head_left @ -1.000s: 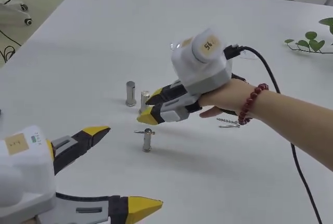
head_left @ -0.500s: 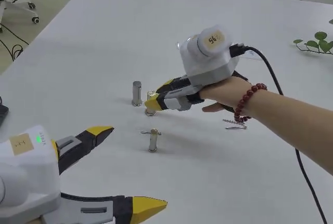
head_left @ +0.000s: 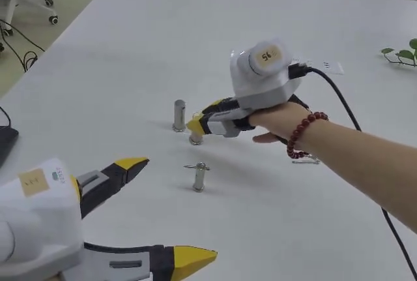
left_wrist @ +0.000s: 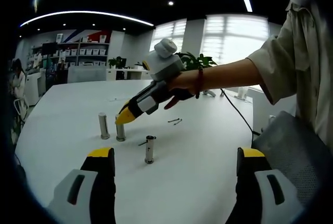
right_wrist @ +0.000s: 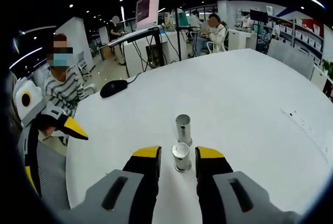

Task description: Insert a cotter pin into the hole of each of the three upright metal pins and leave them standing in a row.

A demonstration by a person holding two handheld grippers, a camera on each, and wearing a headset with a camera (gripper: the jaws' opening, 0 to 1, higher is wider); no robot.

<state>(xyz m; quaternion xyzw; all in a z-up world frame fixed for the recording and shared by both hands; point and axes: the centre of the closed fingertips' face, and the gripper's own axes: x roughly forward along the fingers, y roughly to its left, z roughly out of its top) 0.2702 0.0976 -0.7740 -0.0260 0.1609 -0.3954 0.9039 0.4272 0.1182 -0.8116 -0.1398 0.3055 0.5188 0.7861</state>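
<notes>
Pins, head view: 3 stand upright on the desk [head_left: 273, 14], nearer its left edge than its right. The far pin [head_left: 179, 115] is bare. The middle pin [head_left: 195, 139] stands just beside it, its top hidden by the yellow tips of the right gripper [head_left: 194, 124]. The near pin [head_left: 199, 178] stands apart, toward the desk's near edge, with a cotter pin [head_left: 189, 165] through its top. The left gripper [head_left: 181, 207] hovers at the near edge, jaws wide open and empty. Spare cotter pins [head_left: 306, 160] lie on the desk behind the right wrist. A plant [head_left: 404, 54] sits near the right edge.

Left gripper view: its own jaws stand wide apart with nothing between them. Beyond them is the near pin [left_wrist: 150, 149] with its cotter pin [left_wrist: 141, 143], then the middle pin [left_wrist: 120, 129] and the far pin [left_wrist: 104, 125]. The right gripper [left_wrist: 125, 118] has its tips at the middle pin's top.

Right gripper view: the jaws are partly open, 1 on each side of the middle pin [right_wrist: 182, 156], with a thin gap on each side, so it is not clamped. The far pin [right_wrist: 183, 127] stands just beyond, bare. A mouse [right_wrist: 113, 87] lies near the desk's far edge.
</notes>
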